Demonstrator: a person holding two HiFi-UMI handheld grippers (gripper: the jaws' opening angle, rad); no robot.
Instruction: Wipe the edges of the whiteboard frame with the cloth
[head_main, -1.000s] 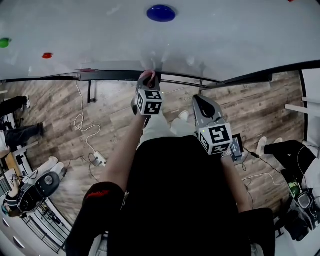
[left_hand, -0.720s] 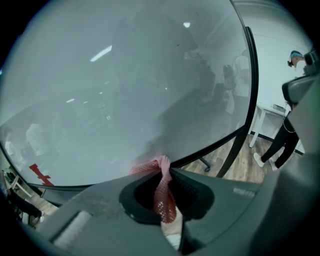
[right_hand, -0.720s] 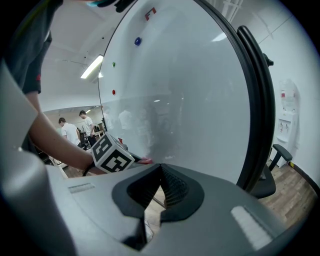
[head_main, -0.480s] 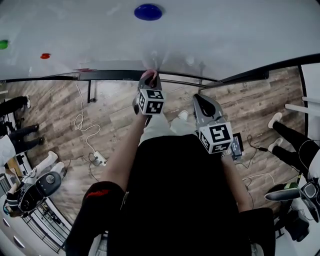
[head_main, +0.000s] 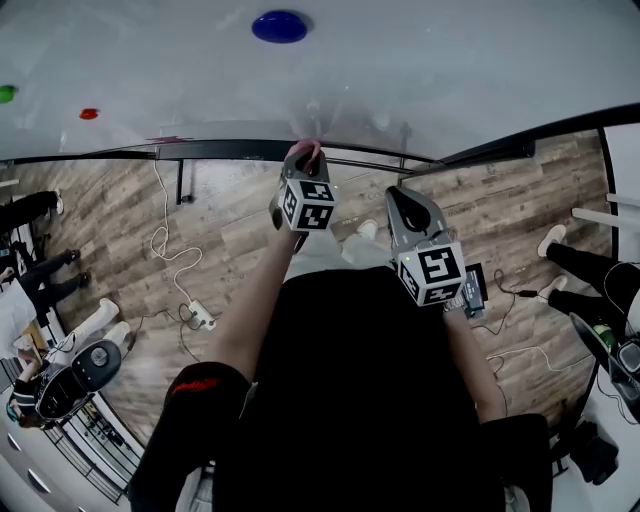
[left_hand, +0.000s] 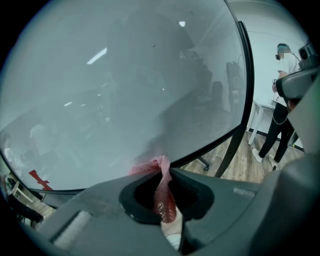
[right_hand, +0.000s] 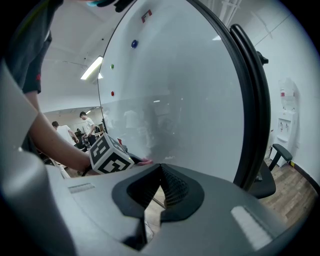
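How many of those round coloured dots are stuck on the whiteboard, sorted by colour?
Blue dot: 1
Green dot: 1
Red dot: 1
Total: 3

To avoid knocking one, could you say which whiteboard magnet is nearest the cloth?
The large blue round magnet, just above the left gripper's pink mesh cloth; the small red magnet and small green magnet sit far left.

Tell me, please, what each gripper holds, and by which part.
The left gripper pinches the pink cloth by a bunched fold; the right gripper, jaws shut, holds nothing.
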